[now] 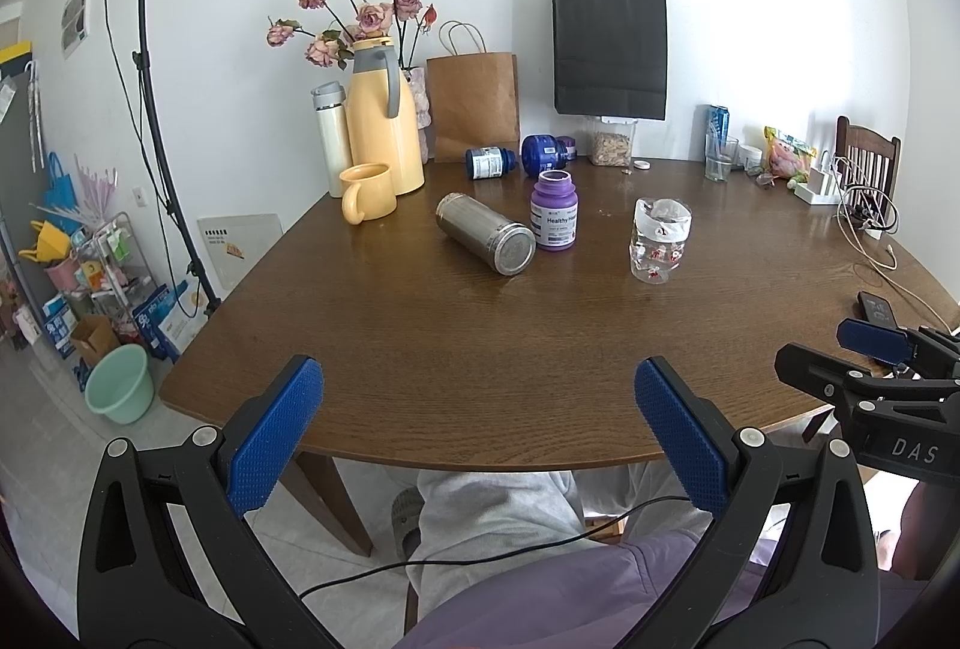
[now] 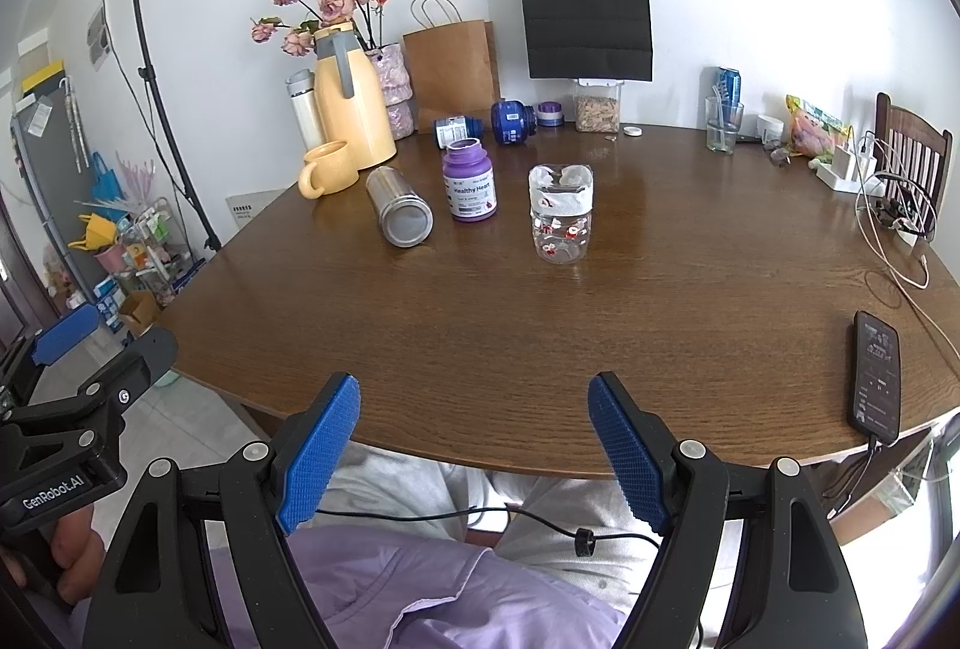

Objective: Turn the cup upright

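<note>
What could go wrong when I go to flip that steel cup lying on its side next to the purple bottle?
1. The steel cup lies on its side, so a nudge from the open right gripper might roll it across the table.
2. The purple bottle stands close beside it without a lid; swinging the cup upright could tip it.
3. The glass jar stands on the other side of the bottle, possibly within a wide approach.

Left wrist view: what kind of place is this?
Likely a home dining room: a round wooden table with a dining chair, a yellow thermos jug with matching mug, and vased flowers.
</note>
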Demonstrator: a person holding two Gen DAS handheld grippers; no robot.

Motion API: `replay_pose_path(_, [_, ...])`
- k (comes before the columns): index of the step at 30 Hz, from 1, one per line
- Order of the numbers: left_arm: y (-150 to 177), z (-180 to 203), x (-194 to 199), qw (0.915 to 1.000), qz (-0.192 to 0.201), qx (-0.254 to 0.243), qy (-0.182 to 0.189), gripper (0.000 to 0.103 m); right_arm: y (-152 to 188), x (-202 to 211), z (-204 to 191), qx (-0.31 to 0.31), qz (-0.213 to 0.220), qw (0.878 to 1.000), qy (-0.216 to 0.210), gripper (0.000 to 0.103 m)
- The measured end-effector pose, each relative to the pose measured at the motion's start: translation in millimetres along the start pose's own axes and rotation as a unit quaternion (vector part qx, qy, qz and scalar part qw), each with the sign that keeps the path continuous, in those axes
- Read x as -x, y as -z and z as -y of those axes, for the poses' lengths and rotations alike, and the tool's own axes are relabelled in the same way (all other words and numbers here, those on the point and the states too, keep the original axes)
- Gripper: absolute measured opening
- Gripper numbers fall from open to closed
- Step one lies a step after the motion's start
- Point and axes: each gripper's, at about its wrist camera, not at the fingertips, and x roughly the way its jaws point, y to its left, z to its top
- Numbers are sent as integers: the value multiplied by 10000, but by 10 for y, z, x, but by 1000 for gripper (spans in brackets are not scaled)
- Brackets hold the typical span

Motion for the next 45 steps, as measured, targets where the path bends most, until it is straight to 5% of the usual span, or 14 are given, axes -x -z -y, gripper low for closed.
replay_pose_path(9, [-257, -139, -499, 9996, -139, 257, -68, 103, -331, -304, 109, 160, 159, 9996, -138, 82])
replay_pose_path(12, [-456, -215, -890, 9984, -341, 428, -137, 103, -538, -596, 172, 61, 98, 9993, -350, 82])
replay_pose_path(16, [-675, -307, -1510, 9909, -985, 840, 367, 102, -871, -1061, 149, 44, -66, 9985, -546, 82])
replay_pose_path(19, [-839, -278, -1937, 9886, -1205, 801, 405, 101, -1135, -1426, 101, 18, -283, 9964, -795, 81])
replay_pose_path(21, [-962, -273, -2202, 9884, -1244, 814, 313, 101, -1265, -1583, 79, 31, -352, 9955, -877, 70])
replay_pose_path(24, [-1114, -298, -2646, 9812, -1528, 1027, 575, 101, -1479, -1819, 42, 4, -454, 9941, -987, 59])
replay_pose_path(32, [-1144, -320, -3627, 9626, -2339, 1145, 742, 80, -1777, -2288, -3, -100, -643, 9910, -1167, 57])
replay_pose_path(39, [-1008, -421, -3838, 9514, -2546, 1259, 1195, 70, -1757, -2650, -49, -62, -970, 9879, -1207, 57])
replay_pose_path(45, [-833, -284, -3356, 9548, -2457, 71, 1671, 63, -1611, -2740, -156, 60, -1206, 9820, -1454, 57])
